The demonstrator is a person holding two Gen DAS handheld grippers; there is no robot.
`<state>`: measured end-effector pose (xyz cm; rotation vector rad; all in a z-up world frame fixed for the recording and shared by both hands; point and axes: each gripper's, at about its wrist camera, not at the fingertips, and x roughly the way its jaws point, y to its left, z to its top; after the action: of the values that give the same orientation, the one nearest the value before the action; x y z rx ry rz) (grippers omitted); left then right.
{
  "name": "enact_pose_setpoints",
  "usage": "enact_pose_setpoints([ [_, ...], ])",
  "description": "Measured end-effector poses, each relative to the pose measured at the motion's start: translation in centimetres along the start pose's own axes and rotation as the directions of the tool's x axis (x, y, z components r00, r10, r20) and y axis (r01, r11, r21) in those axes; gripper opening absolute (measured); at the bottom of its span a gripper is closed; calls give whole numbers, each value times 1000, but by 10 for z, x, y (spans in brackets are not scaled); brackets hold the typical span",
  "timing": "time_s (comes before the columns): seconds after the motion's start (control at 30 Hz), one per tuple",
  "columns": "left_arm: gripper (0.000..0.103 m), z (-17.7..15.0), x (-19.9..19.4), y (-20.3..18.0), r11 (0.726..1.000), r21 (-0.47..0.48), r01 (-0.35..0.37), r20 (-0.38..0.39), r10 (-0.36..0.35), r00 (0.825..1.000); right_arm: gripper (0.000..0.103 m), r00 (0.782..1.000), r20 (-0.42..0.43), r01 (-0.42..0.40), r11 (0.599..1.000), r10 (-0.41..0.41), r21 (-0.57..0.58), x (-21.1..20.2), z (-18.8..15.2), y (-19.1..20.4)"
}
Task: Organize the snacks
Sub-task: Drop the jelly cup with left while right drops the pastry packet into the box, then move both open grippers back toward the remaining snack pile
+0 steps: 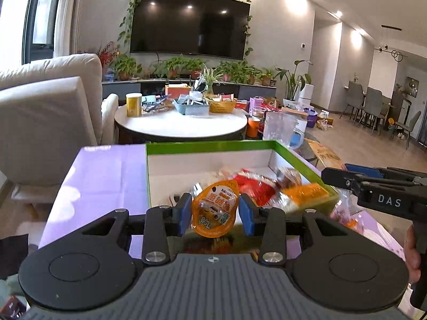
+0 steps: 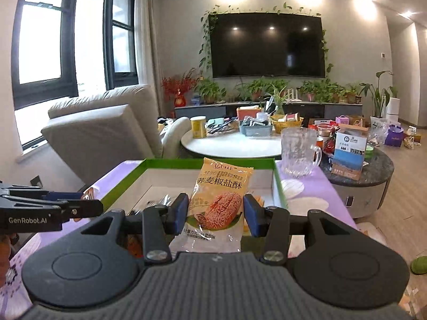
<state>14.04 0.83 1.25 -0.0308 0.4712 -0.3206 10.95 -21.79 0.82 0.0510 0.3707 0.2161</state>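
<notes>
Left gripper (image 1: 215, 214): jaws clamped on orange snack pouch (image 1: 215, 209), above green-rimmed box (image 1: 208, 146) on bench. Right gripper (image 2: 215, 210): jaws gripping biscuit packet (image 2: 220, 200). Several snacks boxed; possibly more loose on the bench beside the box.

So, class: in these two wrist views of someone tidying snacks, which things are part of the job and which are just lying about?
Part of the job:
- orange pouch in the left gripper
- biscuit packet in the right gripper
- green-rimmed box
- loose snack packets inside it

Just lying about:
- glass mug
- yellow tin
- wicker basket
- television
</notes>
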Motion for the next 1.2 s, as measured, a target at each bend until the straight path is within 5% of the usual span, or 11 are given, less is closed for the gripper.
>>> enact_pose_setpoints([
  [0.47,36,24,68,-2,999,-12,-42,-3,42,999,50,998,-3,-60,997,60,39,56,18,-4],
  [0.73,37,13,95,5,996,1,-90,-69,90,994,52,999,-38,-11,999,13,49,73,7,-3],
  [1.2,41,6,53,16,997,-25,-76,-18,75,997,52,999,-43,-5,994,9,113,49,7,-13],
])
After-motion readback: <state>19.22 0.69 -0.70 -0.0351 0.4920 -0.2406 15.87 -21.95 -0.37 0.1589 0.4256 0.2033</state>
